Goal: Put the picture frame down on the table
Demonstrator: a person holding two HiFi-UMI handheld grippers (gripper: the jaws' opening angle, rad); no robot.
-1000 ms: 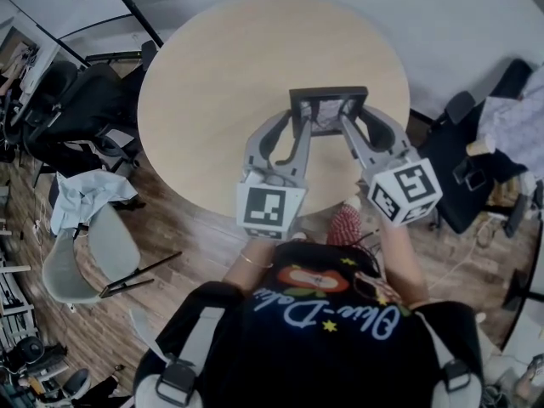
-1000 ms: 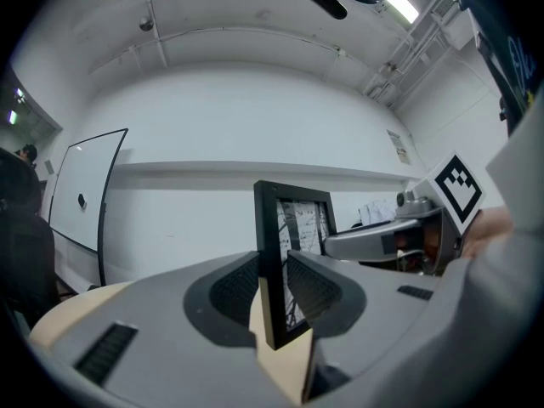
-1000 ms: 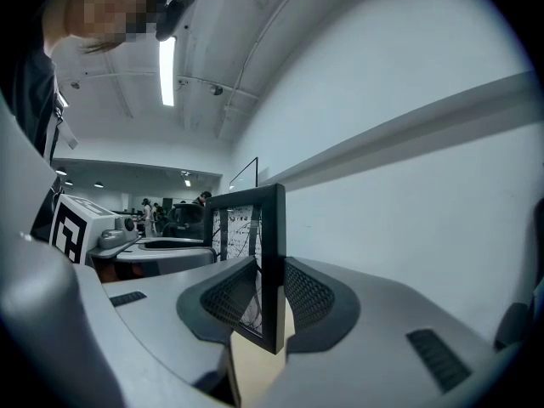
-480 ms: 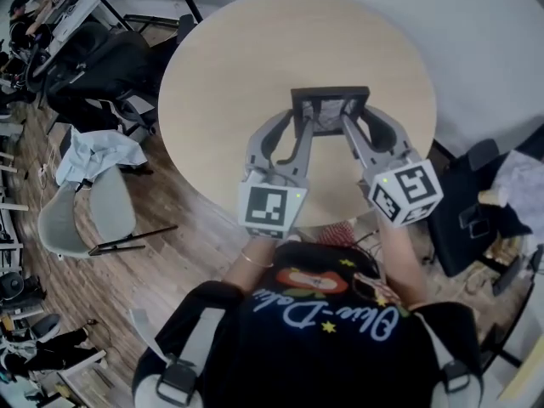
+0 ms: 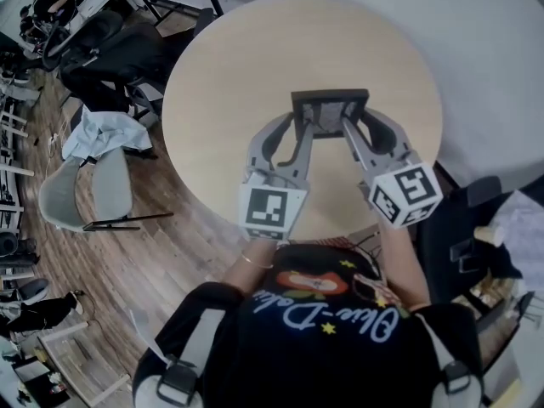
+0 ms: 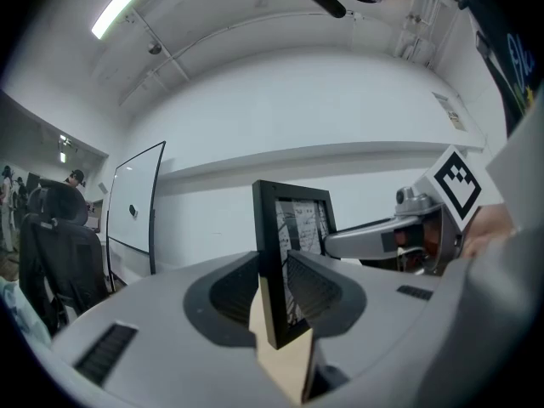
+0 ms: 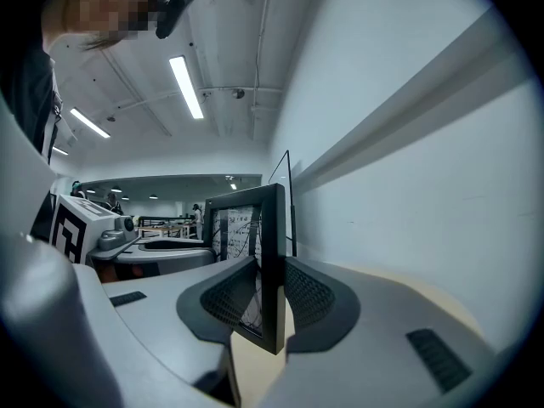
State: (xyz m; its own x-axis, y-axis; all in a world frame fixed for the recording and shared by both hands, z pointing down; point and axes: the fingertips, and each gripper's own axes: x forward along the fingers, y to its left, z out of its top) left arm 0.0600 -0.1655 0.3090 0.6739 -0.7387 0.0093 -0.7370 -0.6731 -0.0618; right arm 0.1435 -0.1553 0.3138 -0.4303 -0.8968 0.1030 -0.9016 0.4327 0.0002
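Observation:
A small black picture frame [image 5: 330, 109] with a scribbled sheet behind its glass stands upright above the round beige table [image 5: 229, 100]. My left gripper [image 5: 303, 128] is shut on its left edge, my right gripper [image 5: 347, 127] on its right edge. In the left gripper view the frame [image 6: 276, 262] is pinched edge-on between the ribbed pads, and the right gripper's arm [image 6: 382, 238] reaches in from the right. The right gripper view shows the frame [image 7: 270, 262] clamped the same way, with the left gripper [image 7: 144, 249] behind it. Whether the frame's bottom touches the tabletop is hidden.
Black office chairs [image 5: 110, 58] and a grey chair draped with a pale cloth [image 5: 98, 147] stand left of the table on the wood floor. More dark chairs [image 5: 472, 228] are at the right. A white wall and a whiteboard [image 6: 132, 211] lie beyond the table.
The person has turned with both grippers; the table and room have shifted in the head view. The frame stays pinched between the two grippers in the same pose.

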